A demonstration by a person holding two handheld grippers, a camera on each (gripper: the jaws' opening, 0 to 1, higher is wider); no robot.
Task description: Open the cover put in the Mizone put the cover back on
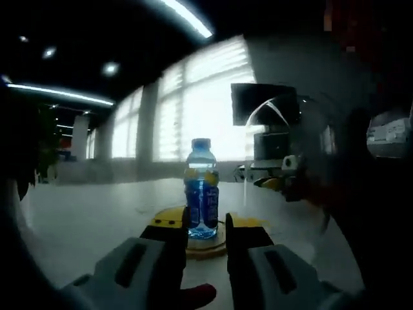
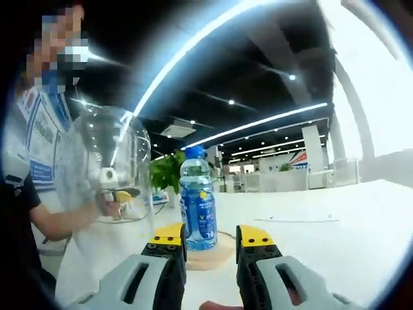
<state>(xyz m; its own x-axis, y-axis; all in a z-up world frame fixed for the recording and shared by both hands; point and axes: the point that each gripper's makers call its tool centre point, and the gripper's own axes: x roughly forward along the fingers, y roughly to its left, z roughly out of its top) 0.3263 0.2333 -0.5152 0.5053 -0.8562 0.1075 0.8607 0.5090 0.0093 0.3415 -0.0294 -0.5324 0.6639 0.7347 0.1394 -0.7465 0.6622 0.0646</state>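
In the right gripper view, the right claw (image 2: 210, 248) is open and holds nothing; its yellow-tipped jaws stand parallel with a clear gap between them. Directly ahead, on the line of that gap and just beyond the tips, the Mizone bottle (image 2: 197, 205) stands on a round wooden base (image 2: 219, 257) on the white worktop (image 2: 335, 232). The bottle's long axis is vertical, blue cap up, roughly square to the jaw line, so the jaws would meet its body from either side. To the left of this claw and somewhat farther out, the clear dome cover (image 2: 113, 174) is off the base and held in the air, open side down, a person's hand (image 2: 110, 205) showing at its knob. In the left gripper view, the left claw (image 1: 206, 232) is also open and empty, and the same bottle (image 1: 201, 190) stands upright just past its tips, centred between the jaws, on the base (image 1: 206, 248). To the right of the left claw and farther back the raised cover (image 1: 284, 148) hangs above the worktop (image 1: 90, 213). Judging from both views, the two claws are about equally near the bottle, and the coming move depends on bringing the cover down over the bottle along the same vertical axis.
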